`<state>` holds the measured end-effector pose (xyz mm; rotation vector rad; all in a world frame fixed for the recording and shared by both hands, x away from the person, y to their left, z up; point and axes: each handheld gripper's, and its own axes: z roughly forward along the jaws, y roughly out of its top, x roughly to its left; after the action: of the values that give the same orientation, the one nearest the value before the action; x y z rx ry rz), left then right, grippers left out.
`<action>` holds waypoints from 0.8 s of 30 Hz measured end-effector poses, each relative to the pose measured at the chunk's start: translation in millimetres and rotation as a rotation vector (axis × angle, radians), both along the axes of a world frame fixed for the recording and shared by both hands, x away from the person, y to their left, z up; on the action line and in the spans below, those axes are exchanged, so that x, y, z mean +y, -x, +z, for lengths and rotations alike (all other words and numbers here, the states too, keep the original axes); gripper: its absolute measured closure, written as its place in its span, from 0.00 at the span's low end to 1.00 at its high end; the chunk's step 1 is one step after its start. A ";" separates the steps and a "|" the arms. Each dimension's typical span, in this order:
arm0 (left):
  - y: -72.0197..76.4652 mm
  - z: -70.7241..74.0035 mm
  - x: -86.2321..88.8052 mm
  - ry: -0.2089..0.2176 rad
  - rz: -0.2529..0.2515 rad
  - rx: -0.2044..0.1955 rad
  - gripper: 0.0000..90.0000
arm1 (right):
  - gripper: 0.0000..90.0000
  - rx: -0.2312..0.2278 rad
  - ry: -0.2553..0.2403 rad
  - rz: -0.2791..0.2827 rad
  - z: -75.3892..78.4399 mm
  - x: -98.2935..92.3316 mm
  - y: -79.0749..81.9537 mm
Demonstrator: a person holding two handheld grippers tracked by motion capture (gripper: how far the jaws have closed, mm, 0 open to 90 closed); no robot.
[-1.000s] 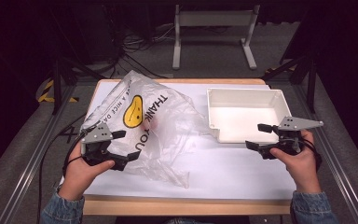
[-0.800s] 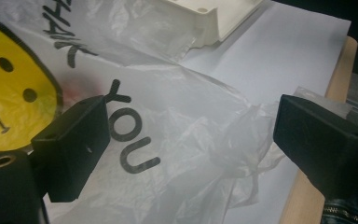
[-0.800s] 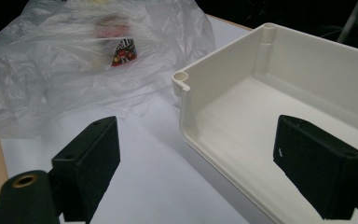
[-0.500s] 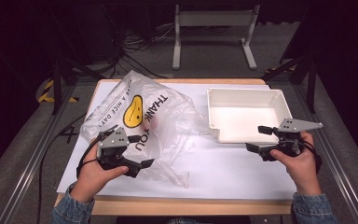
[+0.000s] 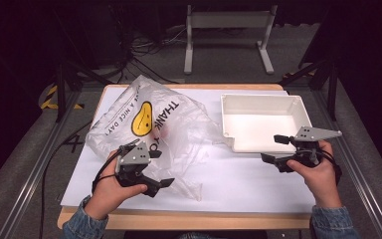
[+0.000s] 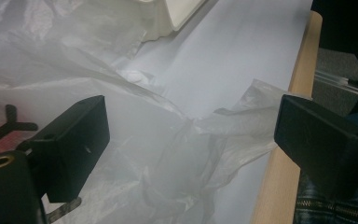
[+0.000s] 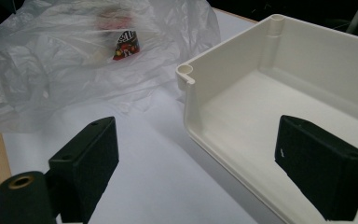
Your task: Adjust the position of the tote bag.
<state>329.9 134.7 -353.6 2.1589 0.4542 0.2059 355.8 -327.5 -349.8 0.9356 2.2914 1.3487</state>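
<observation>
Plastic bag (image 5: pixel 159 129) lies crumpled on the left half of the white table sheet (image 5: pixel 248 179), its printed face up and its loose near edge trailing toward the near table edge. It reads as thin, soft and slippery film, very light, liable to slide or bunch rather than lift cleanly; a small packet (image 7: pixel 126 44) shows through it, adding little weight. Best hold is judged to be the gathered, twisted fold (image 6: pixel 196 135) at the near edge. Left gripper (image 5: pixel 156 169) stands with jaws apart over that fold, nothing pinched. Right gripper (image 5: pixel 273 148) waits with jaws apart beside the near wall of the white tray (image 5: pixel 298 107). Against the earlier frame, the left gripper has shifted right, further over the bag; the right gripper is unchanged.
</observation>
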 end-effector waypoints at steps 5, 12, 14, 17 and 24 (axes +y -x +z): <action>-0.6 -6.4 -3.9 -0.100 -0.020 -0.016 0.09 | 0.14 0.002 0.000 0.001 -0.5 0.5 -0.3; -2.7 -12.4 -4.7 -0.173 -0.018 -0.017 0.09 | 0.14 0.004 -0.001 0.003 -0.7 1.2 -0.4; -3.6 -14.6 -5.0 -0.198 -0.011 -0.020 0.11 | 0.14 0.004 -0.001 0.003 -0.8 1.3 -0.5; -5.2 -17.6 -5.5 -0.243 -0.001 -0.022 0.12 | 0.13 0.004 0.001 0.004 -1.2 1.5 -0.7; -9.1 -21.8 -3.4 -0.314 0.028 -0.047 0.27 | 0.13 0.006 0.002 0.004 -1.7 1.6 -1.0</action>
<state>339.0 131.3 -375.5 2.4487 0.4497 0.3631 356.8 -325.9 -351.5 0.9362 2.2996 1.3465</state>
